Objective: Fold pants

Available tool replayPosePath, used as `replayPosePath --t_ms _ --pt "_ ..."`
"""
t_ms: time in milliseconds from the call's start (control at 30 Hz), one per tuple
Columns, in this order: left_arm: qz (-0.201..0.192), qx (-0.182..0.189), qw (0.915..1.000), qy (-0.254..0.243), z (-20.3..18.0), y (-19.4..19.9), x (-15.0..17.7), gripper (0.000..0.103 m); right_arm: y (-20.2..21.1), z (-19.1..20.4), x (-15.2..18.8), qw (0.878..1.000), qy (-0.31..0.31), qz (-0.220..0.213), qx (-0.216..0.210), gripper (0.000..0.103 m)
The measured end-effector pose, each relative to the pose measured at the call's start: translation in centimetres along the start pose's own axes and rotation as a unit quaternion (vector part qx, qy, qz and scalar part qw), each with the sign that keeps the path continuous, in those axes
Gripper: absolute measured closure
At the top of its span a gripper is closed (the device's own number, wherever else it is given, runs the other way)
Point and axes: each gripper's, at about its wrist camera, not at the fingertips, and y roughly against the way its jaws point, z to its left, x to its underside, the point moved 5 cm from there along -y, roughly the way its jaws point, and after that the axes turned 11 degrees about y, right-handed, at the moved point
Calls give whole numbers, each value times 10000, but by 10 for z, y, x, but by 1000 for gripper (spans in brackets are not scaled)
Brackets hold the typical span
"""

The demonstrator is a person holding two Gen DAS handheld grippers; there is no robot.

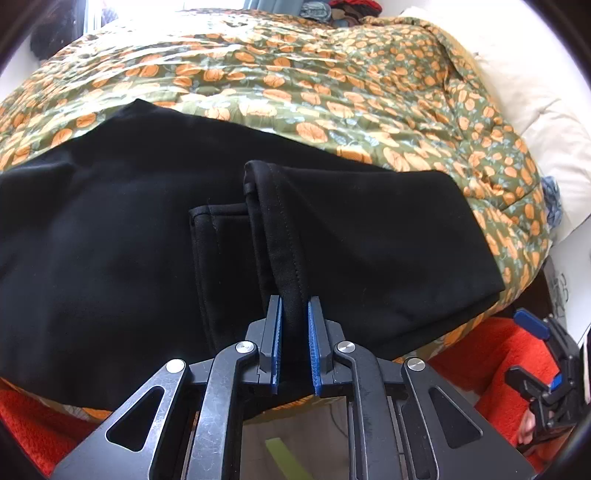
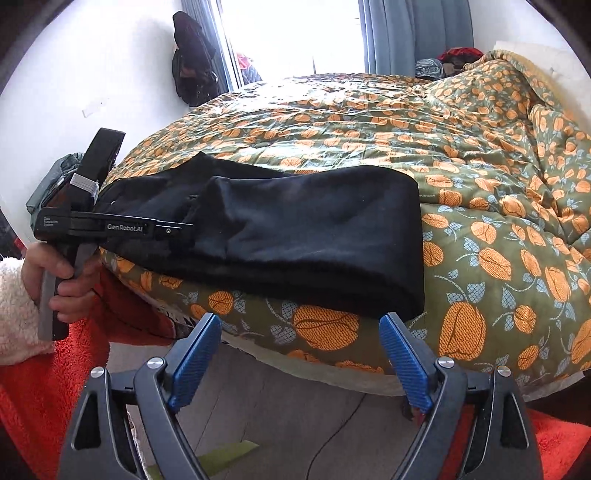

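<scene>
Black pants [image 1: 369, 240] lie folded over on a floral quilt [image 1: 295, 74] near the bed's front edge; they also show in the right wrist view [image 2: 295, 236]. My left gripper [image 1: 294, 306] is shut on a hemmed edge of the pants and holds that fold raised. It also shows from the side in the right wrist view [image 2: 177, 227], at the pants' left end. My right gripper [image 2: 301, 325] is open and empty, just off the bed's front edge below the pants' right end. It shows at the lower right of the left wrist view [image 1: 535, 332].
A white pillow [image 1: 517, 92] lies at the bed's right. Orange fleece [image 2: 37, 387] covers the person below the bed edge. A window with blue curtains [image 2: 406, 33] and a dark bag on the wall [image 2: 192, 62] stand behind. Clothes pile [image 2: 454, 55] at the far side.
</scene>
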Motion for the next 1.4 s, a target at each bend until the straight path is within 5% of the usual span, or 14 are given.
replayPosePath --t_ms 167,400,467,533,567,633,767,1033,1067,1100,1167,1400 --pt "-412 26 9986 -336 -5 41 6 93 8 -6 0 9998 -151 -148 28 16" --pt "163 -502 9985 134 28 9 19 89 2 -8 0 9997 -251 -56 -9 16" --pt "82 -463 9988 132 25 17 15 81 2 -6 0 9998 -214 -53 -17 16" --pt "-159 -232 9991 328 31 31 8 59 2 -5 1 9998 -187 -45 -15 16" --pt "-326 -213 9981 474 37 39 4 36 2 -5 1 9998 -189 -37 -15 16" --pt "-521 -374 9954 714 51 41 -4 28 2 -6 3 9998 -212 -29 -11 16" --pt "-99 -370 9956 860 58 17 -10 49 2 -10 4 9995 -306 -20 -20 16" --pt "198 -447 9985 266 27 -8 -15 46 0 -12 5 9993 -366 27 -9 16" --pt "204 -497 9983 235 26 -10 -15 57 -1 -12 6 9993 -369 40 -5 16" --pt "196 -620 9977 176 27 -12 -14 84 -1 -12 7 9993 -377 48 -2 16" --pt "111 -696 9975 72 23 -9 -16 97 -1 -13 7 9991 -411 46 8 16" --pt "-621 -824 9945 -159 14 20 -49 100 -1 -20 7 9985 -547 49 73 16"
